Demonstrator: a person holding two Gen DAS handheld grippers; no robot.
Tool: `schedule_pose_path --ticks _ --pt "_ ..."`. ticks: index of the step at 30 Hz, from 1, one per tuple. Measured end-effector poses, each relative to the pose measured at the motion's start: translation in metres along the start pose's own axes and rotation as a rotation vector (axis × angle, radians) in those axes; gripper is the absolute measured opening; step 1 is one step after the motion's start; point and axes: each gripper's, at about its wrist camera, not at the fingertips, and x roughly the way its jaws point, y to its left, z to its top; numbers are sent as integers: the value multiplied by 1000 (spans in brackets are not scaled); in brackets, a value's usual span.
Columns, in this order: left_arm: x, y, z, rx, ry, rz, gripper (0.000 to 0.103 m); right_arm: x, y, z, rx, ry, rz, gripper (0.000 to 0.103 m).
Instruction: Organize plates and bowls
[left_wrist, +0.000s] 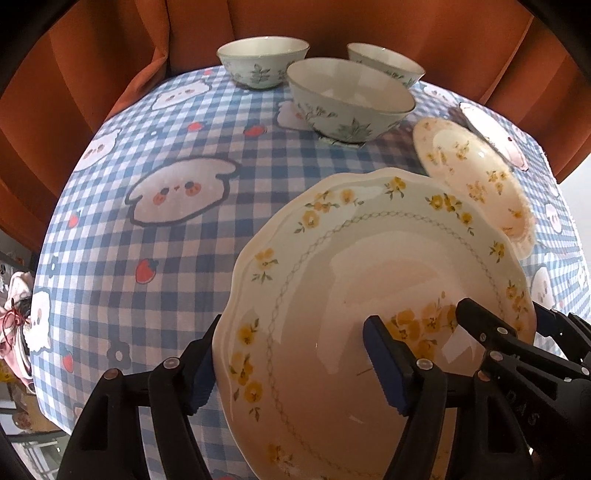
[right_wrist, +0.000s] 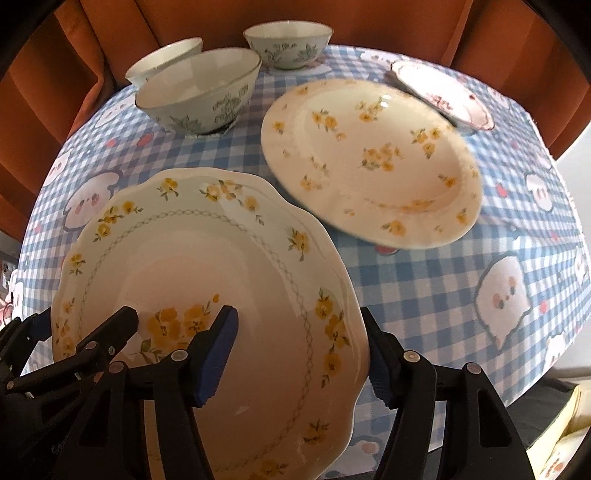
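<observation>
A scalloped white plate with yellow flowers (left_wrist: 351, 280) (right_wrist: 207, 266) is held above the table by both grippers. My left gripper (left_wrist: 295, 365) straddles its left rim, one finger over, one under. My right gripper (right_wrist: 299, 354) straddles its right rim the same way. Each gripper's tip shows in the other view. A second yellow-flowered plate (right_wrist: 373, 162) (left_wrist: 476, 173) lies beyond on the checked cloth. A small pink-rimmed plate (right_wrist: 443, 92) (left_wrist: 495, 133) sits further back right. Three green-leaf bowls (left_wrist: 347, 99) (left_wrist: 262, 61) (left_wrist: 388, 62) stand at the back.
The round table has a blue-and-white checked cloth (left_wrist: 147, 221) (right_wrist: 443, 280) with cartoon bears and strawberries. Orange curtains (left_wrist: 92, 74) hang close behind the table. Clutter shows past the table's left edge (left_wrist: 14, 325).
</observation>
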Motion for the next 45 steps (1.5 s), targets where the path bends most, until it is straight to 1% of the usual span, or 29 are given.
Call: schedule_pose_path --ticks 7,15,30,37,45 --pt "-3 -19 -2 34 -22 -9 73 -9 -19 -6 23 -35 -8 68" --pt "-7 -64 -6 61 -42 -5 73 -14 -59 -13 52 -72 0 68" --pt "-8 -185 -1 68 -57 -26 74 -26 -184 -10 59 -77 -17 68" --pt "0 -238 0 55 -61 -47 74 -24 -240 -4 41 -79 -43 68" --pt "18 -289 2 41 -50 -40 74 -12 -293 1 27 -67 -45 68"
